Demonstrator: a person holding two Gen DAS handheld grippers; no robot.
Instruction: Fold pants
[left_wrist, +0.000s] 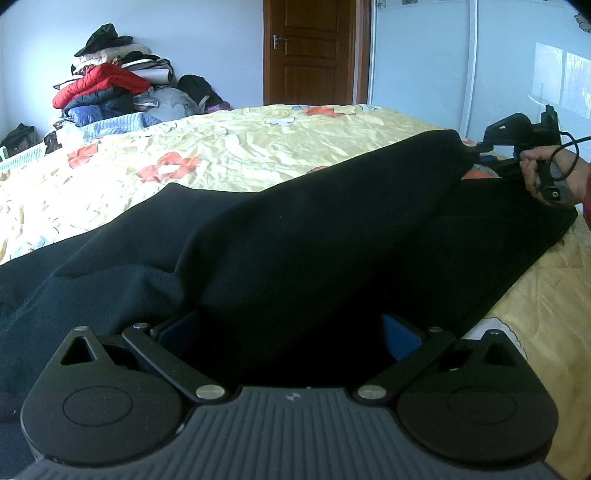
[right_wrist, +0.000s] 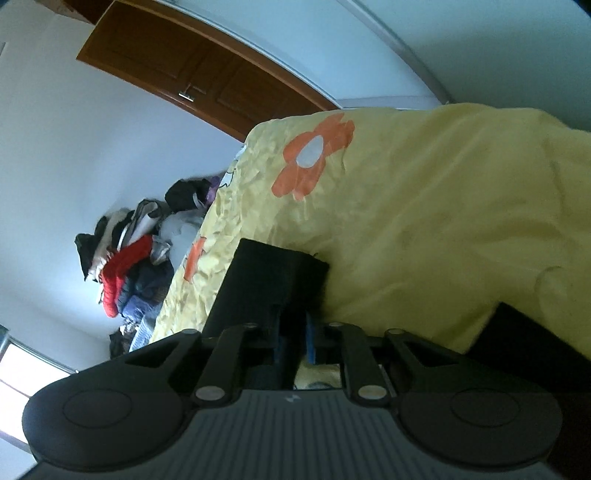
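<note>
Black pants (left_wrist: 295, 240) lie across a bed (left_wrist: 229, 147) under a wrinkled yellow cover with orange flowers; a clothes pile (left_wrist: 110, 88) sits at the far side against a pale wall, a brown door (left_wrist: 310, 51) beyond. Left claw (left_wrist: 291, 332) stands wide, fabric bunched between its blue pads; a grip cannot be told. Right claw (right_wrist: 295, 338), nearly together, pinches a pants edge (right_wrist: 273, 280) lifted off the cover.

A home bedroom. Wide bed (left_wrist: 258, 147) under a yellow, orange-flowered cover; beyond its far corner, a heap of folded clothes and jackets (left_wrist: 110, 85) against the pale wall; behind its far edge, a brown panelled door (left_wrist: 308, 51); beside that, pale sliding wardrobe doors (left_wrist: 424, 62).
</note>
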